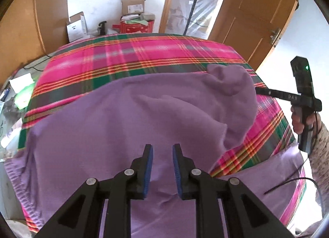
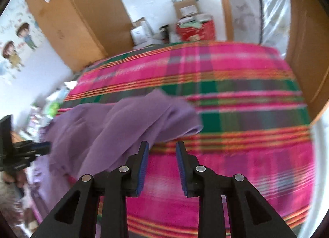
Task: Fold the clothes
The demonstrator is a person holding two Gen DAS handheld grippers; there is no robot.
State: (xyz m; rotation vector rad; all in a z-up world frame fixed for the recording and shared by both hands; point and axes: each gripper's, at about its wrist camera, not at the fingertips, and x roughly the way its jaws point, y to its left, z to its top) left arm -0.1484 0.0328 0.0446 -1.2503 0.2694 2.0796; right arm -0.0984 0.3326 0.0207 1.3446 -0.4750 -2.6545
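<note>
The soft lilac-purple knit garment [image 1: 127, 118] lies spread on the pink, green and orange plaid blanket [image 1: 144, 54], its long axis running across the blanket's near edge, one end folded back into a rumpled hump. The left gripper [image 1: 162, 151] hangs over the garment, jaws slightly apart, gripping nothing. The right gripper [image 2: 162, 149] hovers above bare blanket beside the hump, jaws narrowly parted and empty.

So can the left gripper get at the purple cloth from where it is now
Probably yes. The left gripper is open with nothing between its jaws, and the purple cloth lies spread on the plaid cover directly below it, nothing in between.
</note>
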